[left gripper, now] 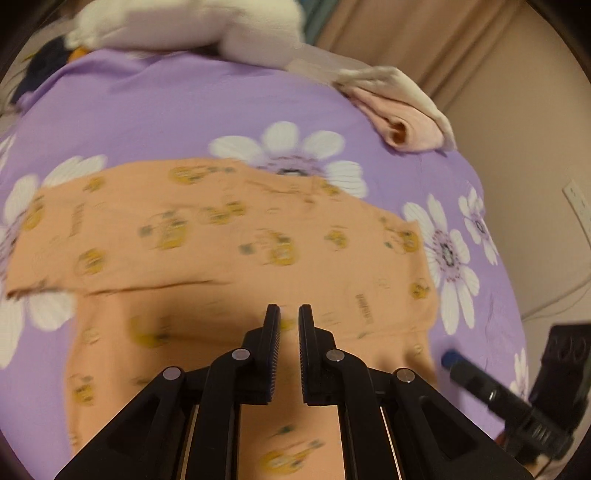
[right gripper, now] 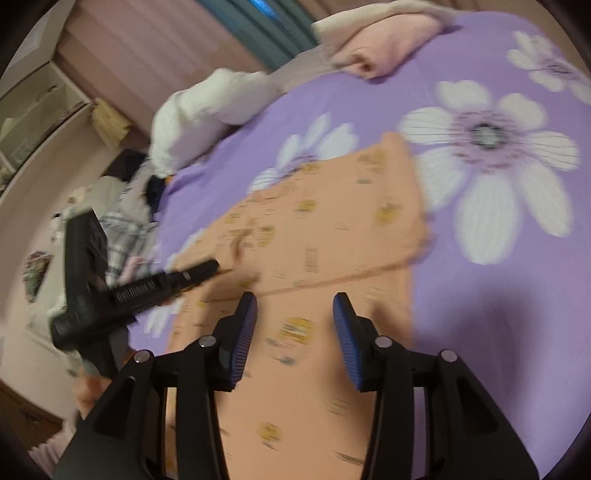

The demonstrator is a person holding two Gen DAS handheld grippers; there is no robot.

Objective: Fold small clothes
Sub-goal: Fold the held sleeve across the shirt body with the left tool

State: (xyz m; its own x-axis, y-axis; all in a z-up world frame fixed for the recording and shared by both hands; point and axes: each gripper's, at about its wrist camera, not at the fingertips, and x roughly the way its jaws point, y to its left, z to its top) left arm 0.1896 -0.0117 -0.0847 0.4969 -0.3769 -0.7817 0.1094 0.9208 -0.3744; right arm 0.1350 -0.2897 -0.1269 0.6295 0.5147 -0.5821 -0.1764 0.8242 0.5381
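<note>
An orange garment with yellow cartoon prints (left gripper: pixel 229 236) lies on the purple flowered bedsheet (left gripper: pixel 177 107), one part folded over another. My left gripper (left gripper: pixel 289 314) hovers over its near part, jaws a narrow gap apart and holding nothing. My right gripper (right gripper: pixel 294 306) is open and empty above the same garment (right gripper: pixel 314 236). The right gripper also shows at the lower right of the left wrist view (left gripper: pixel 480 376), beside the garment's right edge. The left gripper shows at the left of the right wrist view (right gripper: pixel 147 288), its tip at the garment's edge.
A folded pink and white cloth (left gripper: pixel 402 110) lies at the bed's far right corner. A white bundle (left gripper: pixel 184 26) sits at the far edge, with dark clothes (left gripper: pixel 40 70) to its left. Plaid fabric (right gripper: pixel 125 236) and shelves (right gripper: pixel 33 110) lie beyond the bed.
</note>
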